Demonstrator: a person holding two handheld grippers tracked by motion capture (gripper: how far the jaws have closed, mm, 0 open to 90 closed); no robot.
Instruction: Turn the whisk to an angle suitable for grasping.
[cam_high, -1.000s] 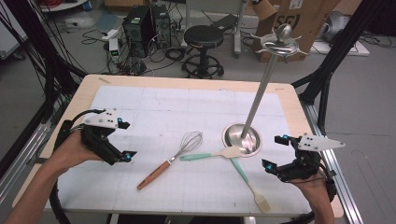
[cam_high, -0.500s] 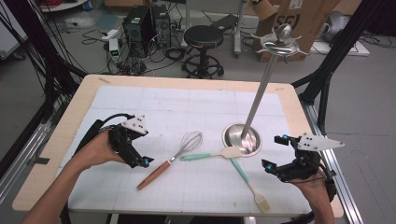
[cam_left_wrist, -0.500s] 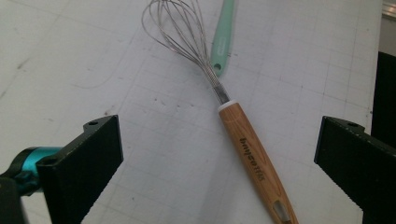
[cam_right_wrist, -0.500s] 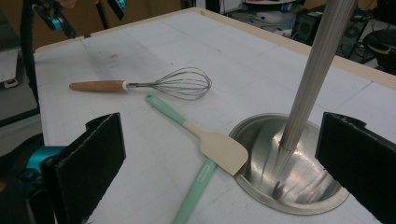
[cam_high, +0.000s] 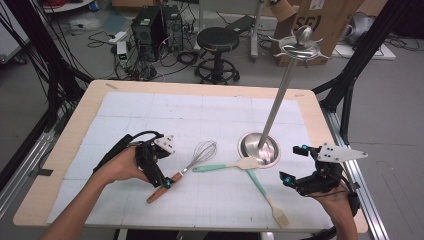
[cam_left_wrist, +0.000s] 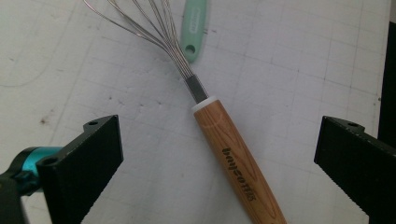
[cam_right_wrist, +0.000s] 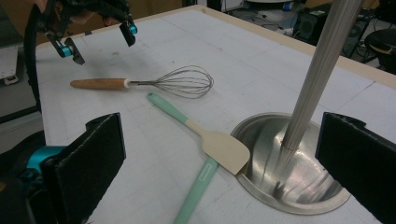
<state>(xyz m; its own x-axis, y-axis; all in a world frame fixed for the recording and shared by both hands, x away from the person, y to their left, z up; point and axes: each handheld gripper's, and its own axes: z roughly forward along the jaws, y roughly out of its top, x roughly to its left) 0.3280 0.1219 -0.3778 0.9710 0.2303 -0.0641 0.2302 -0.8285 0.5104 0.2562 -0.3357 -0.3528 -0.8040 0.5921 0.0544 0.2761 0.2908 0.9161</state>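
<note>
A whisk (cam_high: 192, 161) with a wooden handle (cam_left_wrist: 238, 158) lies on the white gridded mat (cam_high: 150, 115). My left gripper (cam_high: 159, 170) hangs open just above that handle, one jaw on each side, touching nothing (cam_left_wrist: 223, 135). Two mint-handled spatulas lie crossed beside the whisk: one (cam_high: 225, 165) points at the whisk, the other (cam_high: 267, 197) runs toward the front edge. My right gripper (cam_high: 291, 163) is open to the right of them, holding nothing (cam_right_wrist: 224, 135). It faces the cream spatula blade (cam_right_wrist: 223, 151) and the metal stand.
A steel stand with a round dished base (cam_high: 259, 148) and a tall pole (cam_high: 280, 95) rises right of centre, its hooked top (cam_high: 300, 45) above the far edge. The table's wooden rim (cam_high: 70, 135) frames the mat. A stool (cam_high: 217, 40) and computers stand beyond.
My left gripper has moved right across the mat and now straddles the whisk's handle. The right gripper and the utensils have stayed put.
</note>
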